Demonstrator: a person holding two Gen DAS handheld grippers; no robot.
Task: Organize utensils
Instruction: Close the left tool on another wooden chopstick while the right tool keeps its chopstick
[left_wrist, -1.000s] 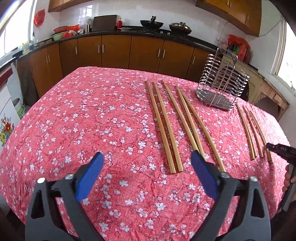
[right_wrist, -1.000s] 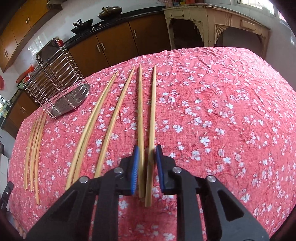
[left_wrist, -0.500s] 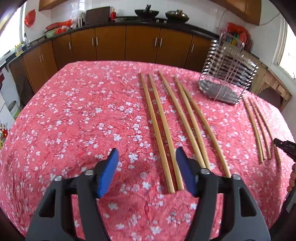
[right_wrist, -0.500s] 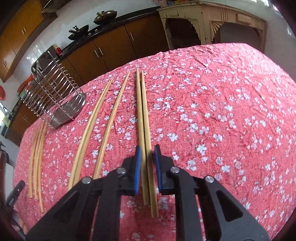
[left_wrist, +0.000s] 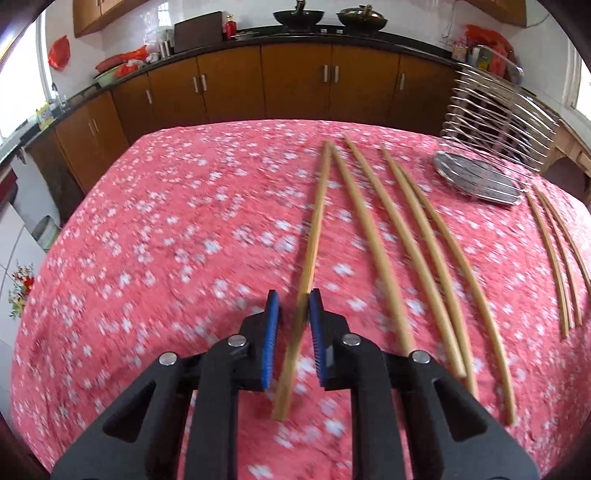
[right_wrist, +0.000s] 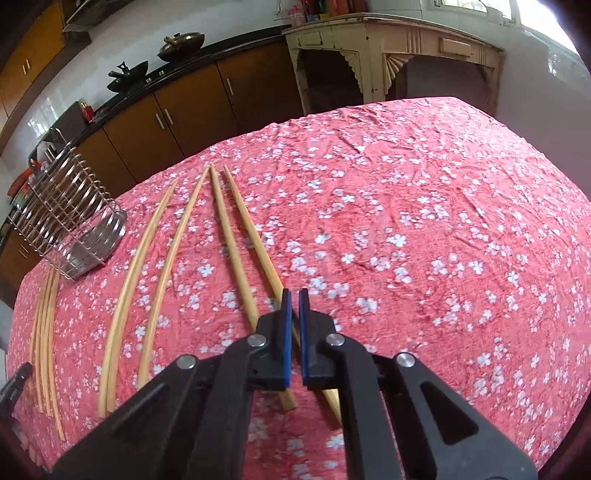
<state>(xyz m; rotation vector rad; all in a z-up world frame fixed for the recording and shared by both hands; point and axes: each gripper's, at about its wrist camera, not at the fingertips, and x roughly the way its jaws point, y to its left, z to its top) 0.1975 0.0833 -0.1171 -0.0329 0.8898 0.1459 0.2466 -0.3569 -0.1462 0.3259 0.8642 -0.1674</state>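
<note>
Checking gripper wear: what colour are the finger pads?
Blue pads on black fingers, clearest in the left wrist view.
</note>
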